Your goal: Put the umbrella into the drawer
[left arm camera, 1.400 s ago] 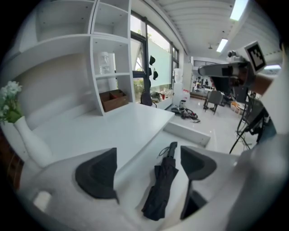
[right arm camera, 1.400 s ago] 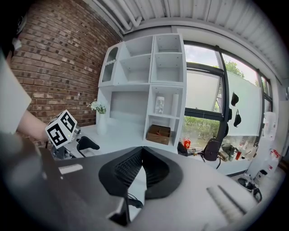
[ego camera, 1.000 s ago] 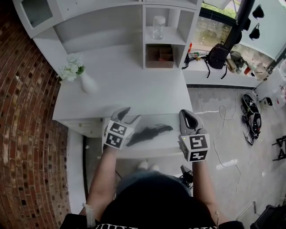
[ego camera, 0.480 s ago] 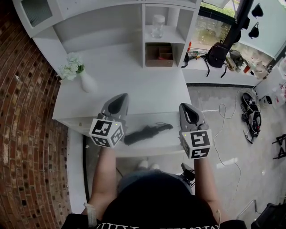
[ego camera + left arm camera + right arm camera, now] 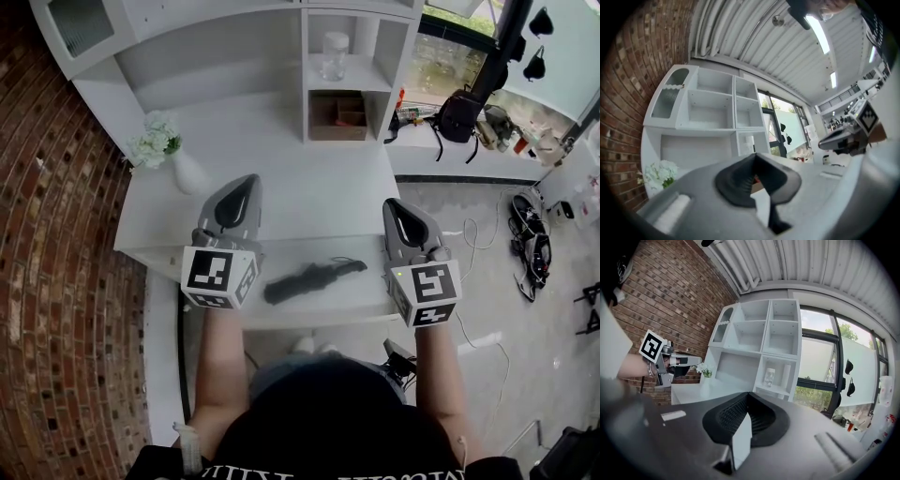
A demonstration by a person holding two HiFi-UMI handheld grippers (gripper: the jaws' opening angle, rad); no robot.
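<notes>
umbrella is lying folded in the pulled-out drawer under the front edge of the white desk, slanting across the drawer floor with its strap end pointing right, so the main step is looking finished. neither tool is touching it. the left gripper is hovering above the desk's front left part with its jaws pressing together on nothing. the right gripper is hovering over the desk's front right corner, its jaws likewise sitting together and holding nothing. both are pointing roughly level toward the shelves at the back. what is remaining, as i am judging it, is at most pushing the drawer closed, since it is standing wide open, though the task sentence is not asking for that outright. whether the umbrella is sitting fully below the drawer's rim is hard to tell from above, and a handle or strap riding high could be catching on the desk edge during closing. a white vase with pale flowers is standing on the desk's left side, well apart from both grippers. a clear jar is sitting in an upper shelf cubby, and a brown box is filling the cubby below it. a black backpack and black cables are lying off to the right, well apart from the drawer.
</notes>
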